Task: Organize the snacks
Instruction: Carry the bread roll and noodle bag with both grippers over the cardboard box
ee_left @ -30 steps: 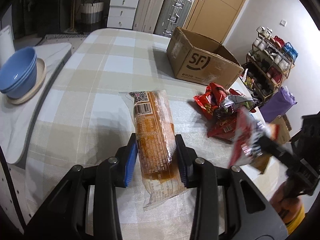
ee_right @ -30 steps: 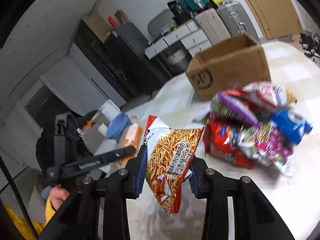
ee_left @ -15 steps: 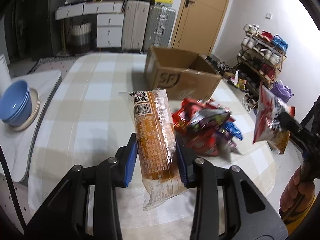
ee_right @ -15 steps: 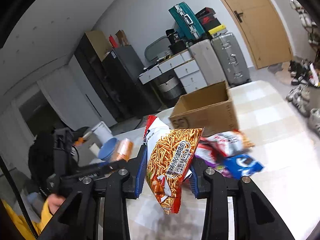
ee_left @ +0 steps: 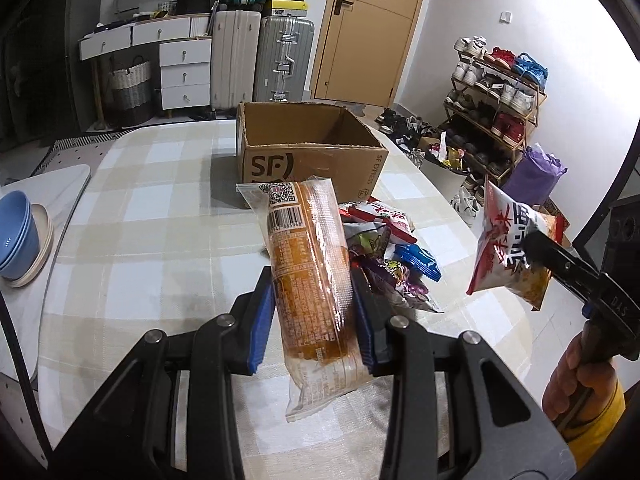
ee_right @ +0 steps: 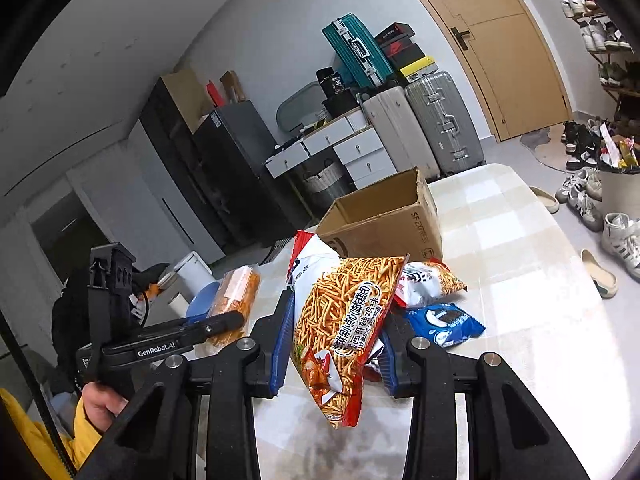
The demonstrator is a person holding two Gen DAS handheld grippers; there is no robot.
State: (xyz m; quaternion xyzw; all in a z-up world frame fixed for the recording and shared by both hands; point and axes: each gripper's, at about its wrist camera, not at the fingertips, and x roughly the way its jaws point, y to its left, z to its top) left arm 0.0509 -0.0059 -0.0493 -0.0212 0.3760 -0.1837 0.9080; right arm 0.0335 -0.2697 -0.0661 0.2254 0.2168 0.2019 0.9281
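**Two snack packets held up over the checked table**

In the left wrist view, a stack of blue bowls (ee_left: pixel 16 236) sits at the far left edge on a side surface. The left gripper (ee_left: pixel 312 312) fills the lower middle of the frame, its blue pads pinching a long orange packet (ee_left: pixel 308 276) that runs lengthwise between them, barcode end pointing away, clear sealed end hanging toward the camera. Above it, in the upper middle, an open cardboard box (ee_left: pixel 308 160) stands on the checked table (ee_left: pixel 152 248). Just right of the orange packet lies a loose heap of snack bags (ee_left: pixel 384 248), on the table below the box. At the right edge the right gripper (ee_left: pixel 532 246), held by a hand (ee_left: pixel 580 376) in a yellow sleeve, clamps a red-and-white noodle-snack bag (ee_left: pixel 504 248) in the air.

In the right wrist view, the left gripper shows at the lower left with the orange packet in it. In the lower middle the right gripper's pads press both sides of the noodle-snack bag, which hangs upright between them and dips below. The box stands above it; a blue packet (ee_right: pixel 444 324) lies to the right on the table.
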